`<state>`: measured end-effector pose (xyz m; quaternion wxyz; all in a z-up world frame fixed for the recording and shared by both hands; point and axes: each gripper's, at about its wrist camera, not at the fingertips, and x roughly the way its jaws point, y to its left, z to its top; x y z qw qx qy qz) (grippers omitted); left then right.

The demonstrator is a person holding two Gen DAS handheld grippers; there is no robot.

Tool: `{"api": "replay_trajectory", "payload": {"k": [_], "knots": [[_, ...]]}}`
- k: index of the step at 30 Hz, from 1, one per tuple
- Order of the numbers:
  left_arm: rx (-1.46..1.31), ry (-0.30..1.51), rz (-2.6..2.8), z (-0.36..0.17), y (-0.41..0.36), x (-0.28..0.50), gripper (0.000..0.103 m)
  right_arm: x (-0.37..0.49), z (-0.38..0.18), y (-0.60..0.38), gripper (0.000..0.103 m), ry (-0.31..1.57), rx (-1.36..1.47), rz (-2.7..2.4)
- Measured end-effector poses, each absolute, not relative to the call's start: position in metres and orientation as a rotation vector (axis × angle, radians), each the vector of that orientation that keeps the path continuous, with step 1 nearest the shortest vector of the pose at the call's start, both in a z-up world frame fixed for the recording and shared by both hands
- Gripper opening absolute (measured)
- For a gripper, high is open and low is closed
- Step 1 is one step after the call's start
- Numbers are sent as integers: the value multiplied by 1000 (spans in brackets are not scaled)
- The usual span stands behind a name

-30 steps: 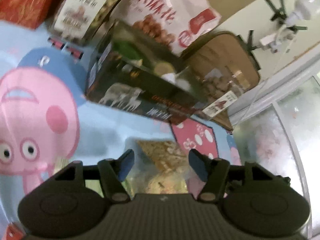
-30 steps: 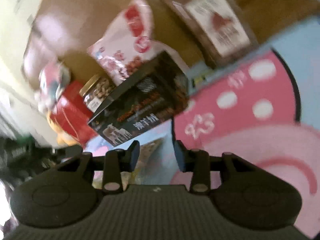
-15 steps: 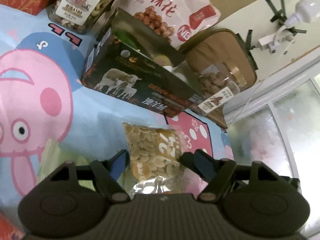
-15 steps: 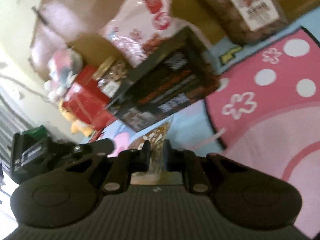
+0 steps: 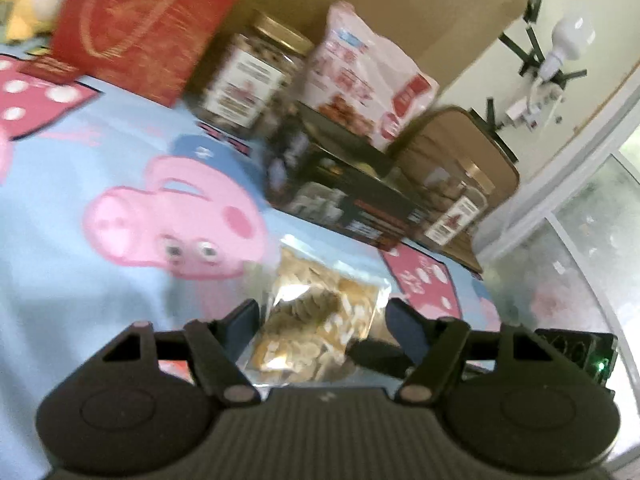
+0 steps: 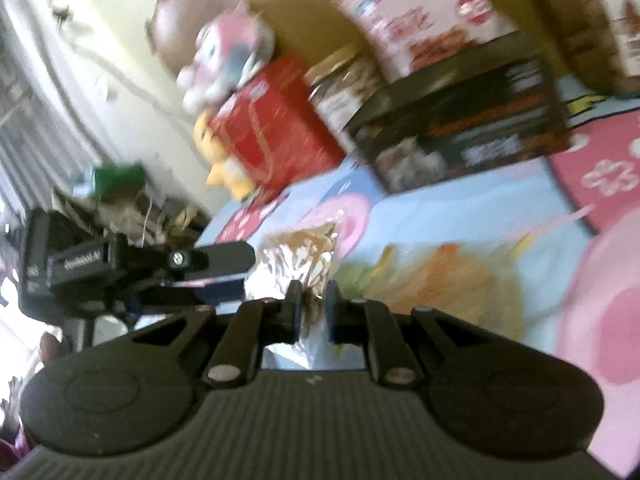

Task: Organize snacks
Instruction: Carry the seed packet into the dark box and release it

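Light-blue cartoon-pig printed cloth (image 5: 100, 168) covers the surface, pink pig faces and red dotted patches on it; both views blurred by motion. Along the back edge, against a brown cardboard panel (image 5: 380, 12), a row of snacks: a red rectangular box with gold scrollwork (image 5: 148, 28), a clear glass jar with gold lid and white label (image 5: 252, 76), a white-and-red plastic bag of fried twists (image 5: 360, 80), a dark rectangular carton with sheep picture (image 5: 344, 200) lying in front of the bag, and a second gold-lidded clear jar (image 5: 460, 200) right of the carton, just in front of a tan rounded case (image 5: 452, 148). White bulb on a dark stand (image 5: 564, 44) against the wall at upper right. Left claw (image 5: 322, 322) is spread wide, blue-padded fingers (image 5: 400, 324) on either side of a small clear plastic packet of pale flat seeds (image 5: 316, 320); the packet sits between the tips, contact cannot be confirmed. Packet is above the cloth, near the front of the dark carton. In the right view, the right claw (image 6: 311, 300) is nearly closed, pinching the crinkled silvery edge of the same packet (image 6: 296, 260). The other claw's black body (image 6: 132, 268) reaches in from the left, just beside the packet. Yellow-orange blurry print (image 6: 448, 280) on the cloth right of the packet. Pink-and-white plush toy (image 6: 228, 56) and a yellow plush (image 6: 224, 160) sit behind the red box (image 6: 272, 132); the carton (image 6: 464, 124) and bag (image 6: 420, 20) show further right.
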<state>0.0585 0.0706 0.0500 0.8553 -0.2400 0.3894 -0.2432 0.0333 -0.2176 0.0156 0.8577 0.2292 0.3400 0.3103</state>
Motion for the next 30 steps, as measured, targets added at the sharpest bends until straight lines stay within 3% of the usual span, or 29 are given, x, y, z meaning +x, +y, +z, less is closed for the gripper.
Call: {"api": "replay_trajectory", "payload": {"k": [15,19,23,29,30], "knots": [[-492,828,-458,22,96,74,71,41,5,-169,27,728,316,642],[-529,829,-462,22,105,73,71,38,6,-168,45,755,318,679],[-561,822,-478,26,113,71,70,38,3,-166,46,787,321,695],[-507,835,-481,26,102,70,45,42,-1,-173,42,814,386,715],[-508,844,-488,26,101,72,36,41,1,-174,38,808,385,721]]}}
